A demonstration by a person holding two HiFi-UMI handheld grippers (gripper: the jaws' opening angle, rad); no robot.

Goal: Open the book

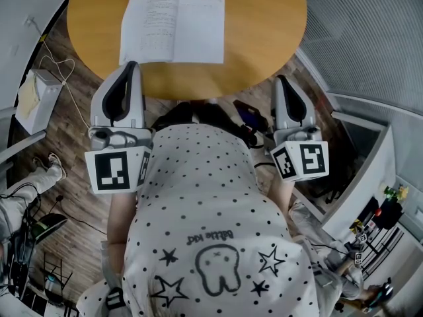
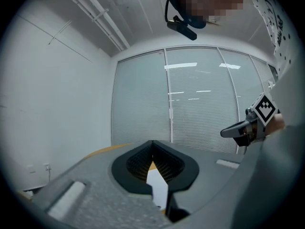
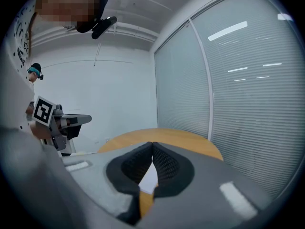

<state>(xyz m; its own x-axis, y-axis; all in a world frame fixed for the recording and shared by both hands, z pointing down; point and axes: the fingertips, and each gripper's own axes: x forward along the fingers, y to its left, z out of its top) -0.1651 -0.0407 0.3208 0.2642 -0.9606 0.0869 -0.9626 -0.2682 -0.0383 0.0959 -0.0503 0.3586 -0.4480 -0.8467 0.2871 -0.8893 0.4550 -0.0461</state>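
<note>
Toward the left edge of the round table [image 1: 264, 35], the book [image 1: 173, 26] lies flat, its long axis crosswise, just ahead of the left gripper [image 1: 131, 67]. The right gripper [image 1: 283, 81] is farther away. Both jaws are closed and hold nothing.

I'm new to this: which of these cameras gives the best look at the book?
The head view: the book lies whole and open on the round table. Each gripper view catches only a white sliver, likely a page, past its closed fingers.

Our left gripper [image 1: 130, 69] and right gripper [image 1: 284, 82] hang at the table [image 1: 264, 25] edge; the book [image 1: 173, 26] lies open beyond.
</note>
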